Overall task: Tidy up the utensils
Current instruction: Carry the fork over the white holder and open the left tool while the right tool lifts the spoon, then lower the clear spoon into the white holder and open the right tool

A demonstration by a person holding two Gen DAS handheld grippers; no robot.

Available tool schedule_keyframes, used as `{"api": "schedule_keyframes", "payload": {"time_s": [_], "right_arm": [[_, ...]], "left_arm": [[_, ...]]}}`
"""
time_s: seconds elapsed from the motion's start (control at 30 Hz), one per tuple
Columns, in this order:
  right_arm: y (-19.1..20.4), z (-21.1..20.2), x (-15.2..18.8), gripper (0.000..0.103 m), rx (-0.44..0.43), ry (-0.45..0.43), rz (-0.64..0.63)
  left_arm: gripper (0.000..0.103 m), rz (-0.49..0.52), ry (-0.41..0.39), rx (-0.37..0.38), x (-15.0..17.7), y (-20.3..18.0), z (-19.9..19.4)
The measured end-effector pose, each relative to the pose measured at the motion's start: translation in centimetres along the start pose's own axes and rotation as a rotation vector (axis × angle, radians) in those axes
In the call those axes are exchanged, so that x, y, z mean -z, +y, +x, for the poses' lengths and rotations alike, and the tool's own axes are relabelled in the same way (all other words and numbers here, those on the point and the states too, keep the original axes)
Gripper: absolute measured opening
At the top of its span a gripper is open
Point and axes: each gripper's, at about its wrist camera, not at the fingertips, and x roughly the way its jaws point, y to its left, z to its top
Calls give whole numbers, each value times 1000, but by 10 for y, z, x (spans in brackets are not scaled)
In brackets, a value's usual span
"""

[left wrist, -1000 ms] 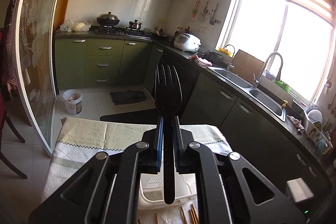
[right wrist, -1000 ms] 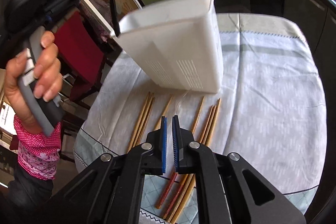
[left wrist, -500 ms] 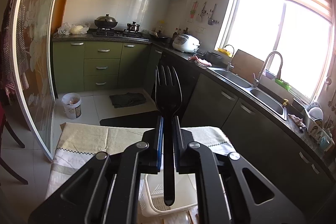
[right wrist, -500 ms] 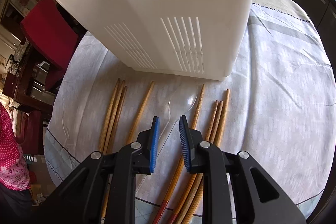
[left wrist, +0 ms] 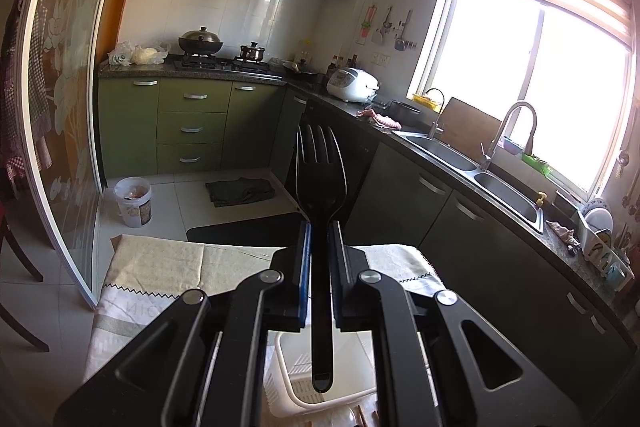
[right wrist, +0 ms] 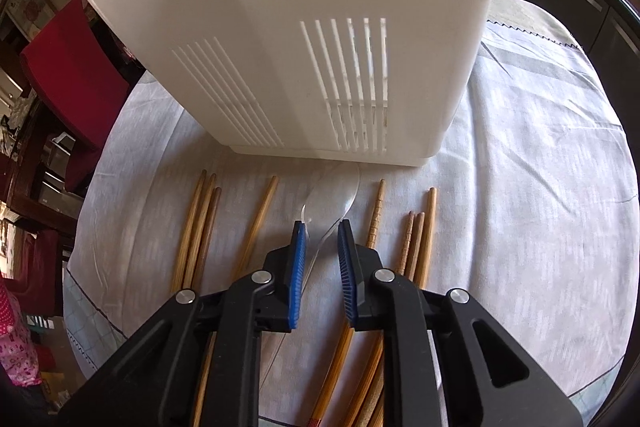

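**Grippers at the utensil caddy: fork held, spoon straddled**

Left gripper point(left wrist: 320, 243) is clamped on a black plastic fork point(left wrist: 320, 179), its blue-lined fingers point(left wrist: 305, 267) pressed against the handle from either side. Tines point up and away from the camera; the handle end hangs down over the open top of the white utensil caddy point(left wrist: 296, 375), which stands on the cloth-covered table point(left wrist: 160, 267). Behind lie green kitchen cabinets point(left wrist: 192, 127), a stove with a black pot point(left wrist: 200, 41), a white rice cooker point(left wrist: 352, 85) and a double sink point(left wrist: 472, 167) under a bright window.

Right gripper point(right wrist: 322, 259) is lowered toward the tablecloth point(right wrist: 520, 187) with its jaws parted, gripping nothing. A clear plastic spoon point(right wrist: 332, 203) lies flat between and just ahead of the fingertips point(right wrist: 298, 239), its bowl touching or nearly touching the foot of the caddy point(right wrist: 280, 27). Wooden chopsticks point(right wrist: 256, 223) lie in loose groups on both sides of the spoon, roughly parallel to it: several to the left, several to the right point(right wrist: 420, 243), with some passing beneath the gripper body. The caddy's slotted wall fills the upper view.
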Motion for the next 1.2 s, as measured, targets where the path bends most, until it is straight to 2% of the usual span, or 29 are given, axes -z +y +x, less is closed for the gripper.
{"api": "schedule_keyframes", "payload": {"time_s": [0.07,0.3,0.37,0.5,0.63,0.77,0.87,0.93,1.03,1.13,1.2], "right_arm": [[-4,-6,3,5,-29,-12,15],[-13,-11,11,5,-69,-7,38],[-16,-12,12,5,-112,-8,61],[-25,-30,16,5,-188,-44,77],[-25,-61,23,5,-258,-116,74],[-22,-103,26,5,-280,-225,47],[-24,-144,21,5,-262,-342,20],[-19,-167,17,5,-229,-439,3],[-13,-194,4,5,-180,-575,-2],[-8,-215,-13,5,-111,-730,-12],[0,-223,-24,5,-35,-842,-23]], "left_arm": [[9,-1,-5,3,0,0,0],[9,5,-1,-8,1,-5,6],[9,10,1,-14,2,-7,7],[9,22,6,-24,3,-9,11],[9,22,22,-28,8,-8,18],[9,33,37,-37,17,-8,25],[9,36,50,-39,24,-9,30],[11,39,58,-38,27,-9,33],[30,36,52,-36,29,-9,32],[31,37,28,-38,29,-10,24],[31,38,-8,-44,29,-11,11]]}}
